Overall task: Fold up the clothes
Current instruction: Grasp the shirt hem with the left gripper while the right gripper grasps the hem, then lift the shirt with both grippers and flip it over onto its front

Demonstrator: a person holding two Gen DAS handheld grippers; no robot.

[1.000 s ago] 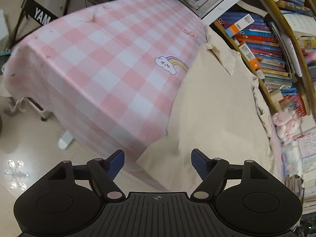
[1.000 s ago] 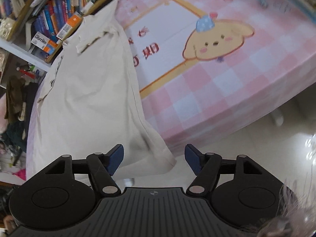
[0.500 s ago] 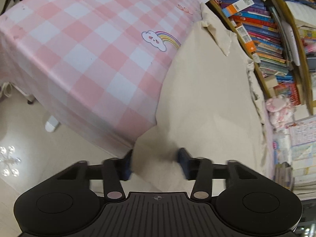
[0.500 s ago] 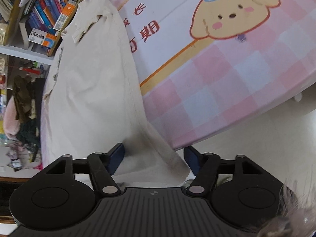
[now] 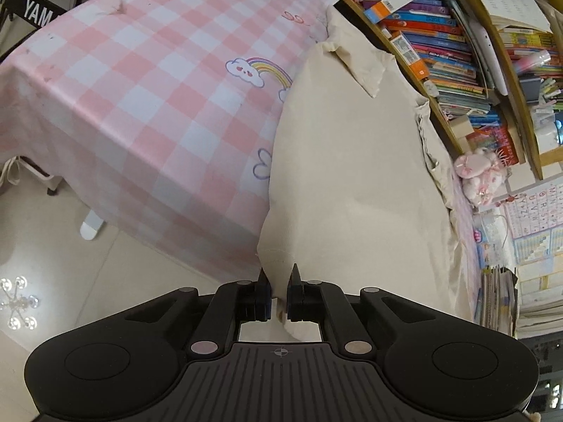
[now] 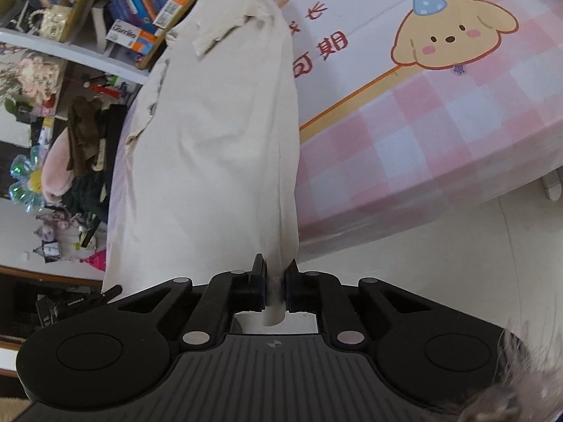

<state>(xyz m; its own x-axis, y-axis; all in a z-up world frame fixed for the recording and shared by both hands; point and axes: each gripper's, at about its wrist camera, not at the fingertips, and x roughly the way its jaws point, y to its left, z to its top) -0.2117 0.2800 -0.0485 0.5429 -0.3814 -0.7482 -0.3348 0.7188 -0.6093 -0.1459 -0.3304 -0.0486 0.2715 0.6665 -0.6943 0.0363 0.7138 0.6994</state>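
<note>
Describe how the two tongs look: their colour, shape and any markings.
Both the left tongs and the right tongs are matte black plastic. Each has a ribbed base with a small crosshair mark, two round discs, silver pivot pins, and blue pads on the fingers. No cables or sleeves show.

- A table draped in a pink-and-white checked cloth (image 5: 140,105) — printed with a rainbow (image 5: 271,70) and a cartoon puppy (image 6: 454,35).
- Wooden bookshelves (image 5: 440,45) packed with colourful books behind it.
- Glossy pale floor (image 5: 52,263) — reflecting a ceiling light (image 5: 19,302).
</note>
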